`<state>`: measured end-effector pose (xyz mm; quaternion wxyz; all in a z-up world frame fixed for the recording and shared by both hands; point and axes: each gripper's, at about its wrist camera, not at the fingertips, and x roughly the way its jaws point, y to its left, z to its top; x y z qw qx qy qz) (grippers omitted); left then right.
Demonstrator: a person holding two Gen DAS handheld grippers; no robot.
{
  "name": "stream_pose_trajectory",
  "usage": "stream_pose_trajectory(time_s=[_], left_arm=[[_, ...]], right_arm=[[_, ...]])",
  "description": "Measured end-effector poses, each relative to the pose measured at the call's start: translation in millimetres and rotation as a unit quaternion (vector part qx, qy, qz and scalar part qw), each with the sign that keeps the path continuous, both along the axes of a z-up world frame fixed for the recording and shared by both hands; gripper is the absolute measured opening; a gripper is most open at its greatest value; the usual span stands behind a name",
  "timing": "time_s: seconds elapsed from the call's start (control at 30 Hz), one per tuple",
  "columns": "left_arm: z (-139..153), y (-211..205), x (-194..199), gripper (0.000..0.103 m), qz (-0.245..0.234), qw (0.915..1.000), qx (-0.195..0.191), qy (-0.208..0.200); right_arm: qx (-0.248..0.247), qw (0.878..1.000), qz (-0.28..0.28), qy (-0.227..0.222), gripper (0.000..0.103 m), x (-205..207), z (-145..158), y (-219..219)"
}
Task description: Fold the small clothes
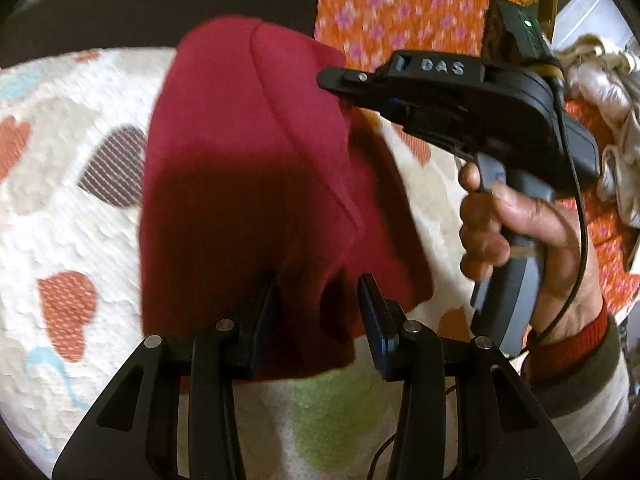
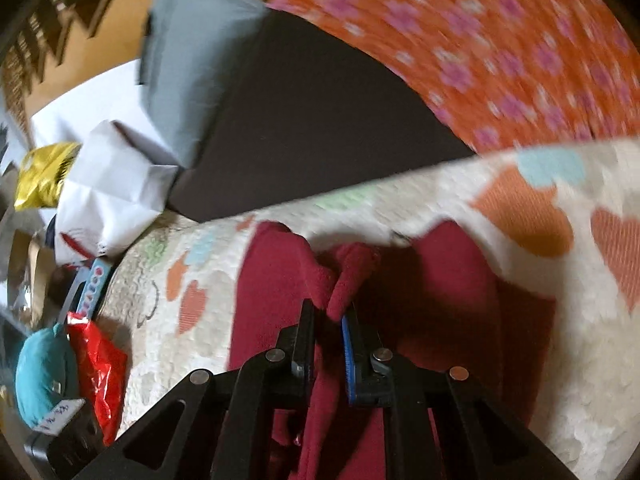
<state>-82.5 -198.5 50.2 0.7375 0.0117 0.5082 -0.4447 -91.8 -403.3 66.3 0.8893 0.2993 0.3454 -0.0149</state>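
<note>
A dark red fleece garment (image 1: 248, 168) hangs lifted above a white blanket with coloured hearts (image 1: 60, 208). My left gripper (image 1: 320, 292) sits at the garment's lower edge with its jaws apart; cloth lies between them and hides the left fingertip. My right gripper (image 1: 336, 80) shows in the left wrist view, held in a hand, its tips at the garment's upper right edge. In the right wrist view my right gripper (image 2: 328, 312) is shut on a bunched fold of the red garment (image 2: 280, 280), which drapes down over the blanket (image 2: 580, 360).
An orange cloth with pink flowers (image 1: 400, 4) lies behind the blanket, also in the right wrist view (image 2: 500, 40). A cream bundle (image 1: 608, 120) is at the right. A grey cushion (image 2: 192, 60), white paper (image 2: 112, 184), a red bag (image 2: 100, 372) and a teal object (image 2: 44, 368) crowd the left.
</note>
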Motion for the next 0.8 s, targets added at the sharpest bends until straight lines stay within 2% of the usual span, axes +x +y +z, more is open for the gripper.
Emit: stream_pose_trajectory(time_s=[0.07,0.17,0.2,0.23,0.3,0.5,0.67,0.73,0.8], left_arm=[[-2.4,-3.0,2.4,0.04,-0.004,1.0,0.004,-0.003],[-0.1,-3.1,3.7,0.04,-0.011,0.9999,0.003,-0.01],[1.0,-5.2,2.0,0.04,-0.014,0.9998,0.005,-0.01],[1.3,-7.2,3.7,0.04,-0.016,0.9998,0.009,-0.011],[8.1,-4.1,-5.6,0.04,-0.022,0.9996,0.009,-0.015],[36.5,16.6,-2.2,0.041,-0.026,0.9979,-0.023,-0.055],[26.7,24.1,5.3,0.041,-0.006,0.9962,0.016,-0.085],[16.6,20.8,5.2,0.041,-0.001,0.9949,0.037,-0.093],[11.1,20.4,4.3,0.041,0.0,0.9935,0.05,-0.102]], right_arm=[[0.008,1.0,-0.005,0.007,0.011,0.7,-9.5,-4.0],[0.047,0.999,-0.017,0.002,0.013,-1.5,-17.7,-11.7],[0.058,0.998,-0.02,0.0,0.021,-3.2,-18.7,-13.4],[0.068,0.997,-0.028,-0.001,0.035,-6.8,-19.1,-15.5],[0.074,0.997,-0.031,-0.009,0.049,-15.1,-18.0,-14.7],[0.087,0.996,-0.026,-0.011,0.049,-27.7,-23.7,-10.4],[0.109,0.994,-0.031,-0.005,0.05,-31.0,-34.2,-5.2],[0.106,0.994,-0.036,-0.001,0.056,-30.3,-36.6,-3.0],[0.107,0.994,-0.036,0.0,0.058,-28.1,-37.7,-1.6]])
